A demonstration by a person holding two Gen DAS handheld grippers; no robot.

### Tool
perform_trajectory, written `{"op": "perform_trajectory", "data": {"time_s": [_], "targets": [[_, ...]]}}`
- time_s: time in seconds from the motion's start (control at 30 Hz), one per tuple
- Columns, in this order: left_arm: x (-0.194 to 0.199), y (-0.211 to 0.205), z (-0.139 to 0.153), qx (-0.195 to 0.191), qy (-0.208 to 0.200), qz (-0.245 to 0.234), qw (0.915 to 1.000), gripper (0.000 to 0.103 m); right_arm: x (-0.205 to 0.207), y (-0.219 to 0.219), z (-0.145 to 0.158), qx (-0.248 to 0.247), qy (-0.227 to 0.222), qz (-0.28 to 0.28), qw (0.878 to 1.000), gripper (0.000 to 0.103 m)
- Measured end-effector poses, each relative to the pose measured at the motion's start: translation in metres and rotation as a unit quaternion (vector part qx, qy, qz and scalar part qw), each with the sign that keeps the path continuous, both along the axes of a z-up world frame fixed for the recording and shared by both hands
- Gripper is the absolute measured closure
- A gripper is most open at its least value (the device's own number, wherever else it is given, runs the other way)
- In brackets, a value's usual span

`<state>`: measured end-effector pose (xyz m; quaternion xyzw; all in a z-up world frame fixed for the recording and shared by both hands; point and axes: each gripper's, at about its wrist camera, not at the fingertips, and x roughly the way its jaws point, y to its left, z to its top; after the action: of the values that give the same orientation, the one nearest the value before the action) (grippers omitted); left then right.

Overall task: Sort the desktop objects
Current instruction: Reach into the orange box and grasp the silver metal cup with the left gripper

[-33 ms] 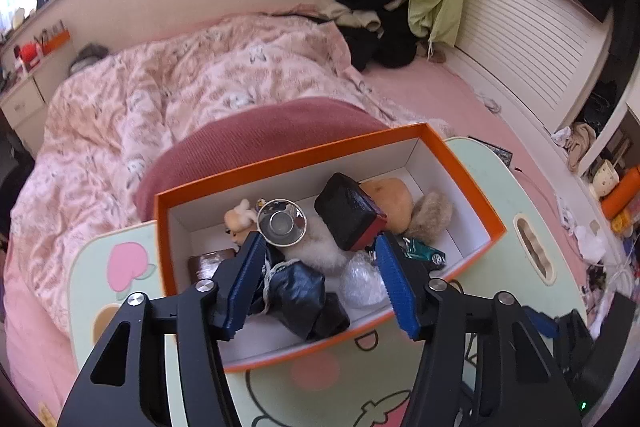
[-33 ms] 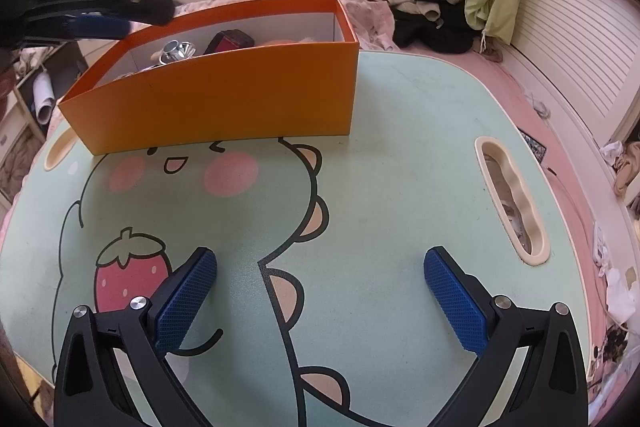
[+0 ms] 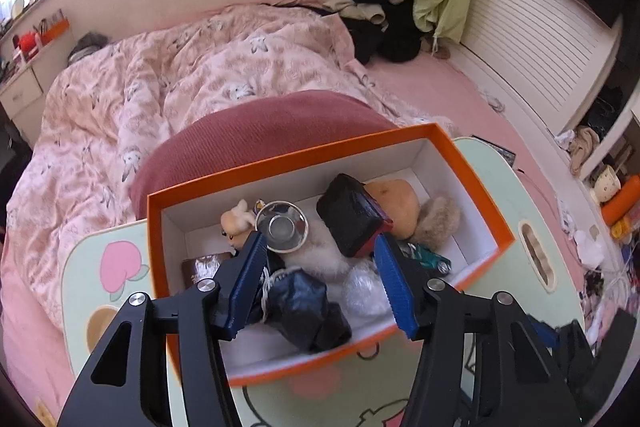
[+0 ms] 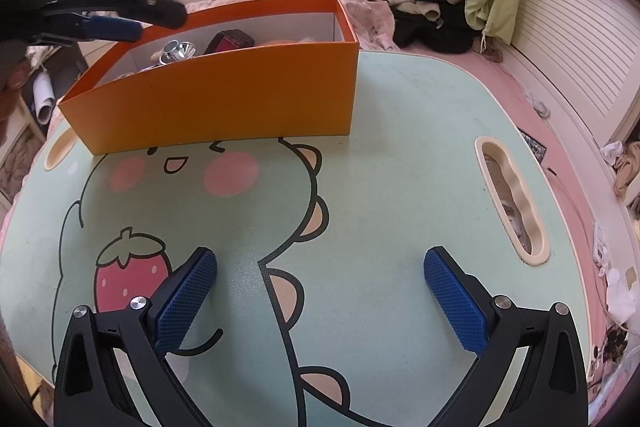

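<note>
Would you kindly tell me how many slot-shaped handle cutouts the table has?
2: one handle slot on the right edge of the table, another at its left edge beside the orange box, partly hidden by it.

The box stands on the table, at its far edge against the bed. In the box, the metal cup lies left of the wallet, the toy car at its right end.

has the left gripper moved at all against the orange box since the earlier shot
No. The left gripper hangs over the orange box at the same spot in the left wrist view, its fingers framing the same black bag.
</note>
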<state>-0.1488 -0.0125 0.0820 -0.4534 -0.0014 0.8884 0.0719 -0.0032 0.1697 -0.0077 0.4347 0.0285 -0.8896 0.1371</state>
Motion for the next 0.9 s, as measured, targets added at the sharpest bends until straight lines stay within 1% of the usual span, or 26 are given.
{"op": "perform_trajectory", "data": {"time_s": [0.07,0.17,0.23,0.3,0.33,0.37,0.4,0.43,0.57,0.63,0.7,0.8,0.87,0.9], "targets": [[-0.009,0.0,-0.009,-0.012,-0.002,0.017,0.9998,0.046,0.001,0.001,0.0,0.0,0.0,0.001,1.0,0.0],[-0.016,0.003,-0.02,-0.018,-0.021,0.011,0.9996,0.046,0.001,0.001,0.0,-0.001,0.0,0.001,1.0,0.0],[-0.019,0.006,-0.023,-0.033,-0.017,0.021,0.9991,0.047,0.001,0.001,0.0,-0.001,0.0,0.001,1.0,0.0],[-0.018,0.01,-0.026,-0.041,-0.018,0.014,0.9989,0.048,0.002,0.001,0.0,-0.001,0.001,0.001,1.0,0.0],[-0.023,0.009,-0.026,-0.041,-0.023,0.011,0.9988,0.056,0.002,0.001,0.0,-0.001,0.001,0.002,1.0,0.0],[-0.026,0.01,-0.027,-0.041,-0.027,0.008,0.9988,0.063,0.002,0.001,0.0,-0.001,0.001,0.002,1.0,0.0],[-0.028,0.01,-0.032,-0.038,-0.04,0.004,0.9985,0.078,0.002,0.001,0.0,-0.001,0.001,0.002,1.0,0.0],[-0.032,0.009,-0.035,-0.028,-0.049,-0.001,0.9984,0.082,0.002,0.001,0.0,-0.001,0.002,0.002,1.0,0.0],[-0.036,0.0,-0.037,0.014,-0.049,-0.003,0.9987,0.085,0.004,0.001,0.0,-0.001,0.001,0.002,1.0,0.0],[-0.035,-0.003,-0.035,0.018,-0.043,-0.003,0.9989,0.093,0.004,0.0,0.0,-0.001,0.001,0.002,1.0,0.0],[-0.032,-0.006,-0.028,0.026,-0.032,-0.001,0.9992,0.096,0.004,-0.001,0.0,-0.002,0.001,0.002,1.0,0.0],[-0.027,-0.014,-0.011,0.051,-0.012,0.0,0.9986,0.096,0.005,-0.002,0.001,-0.002,0.001,0.002,1.0,0.0],[-0.028,-0.017,-0.004,0.052,-0.012,0.006,0.9986,0.096,0.005,-0.001,0.001,-0.002,0.001,0.002,1.0,0.0],[-0.031,-0.018,-0.003,0.053,-0.017,0.012,0.9984,0.094,0.005,-0.001,0.001,-0.002,0.001,0.002,1.0,0.0]]}}
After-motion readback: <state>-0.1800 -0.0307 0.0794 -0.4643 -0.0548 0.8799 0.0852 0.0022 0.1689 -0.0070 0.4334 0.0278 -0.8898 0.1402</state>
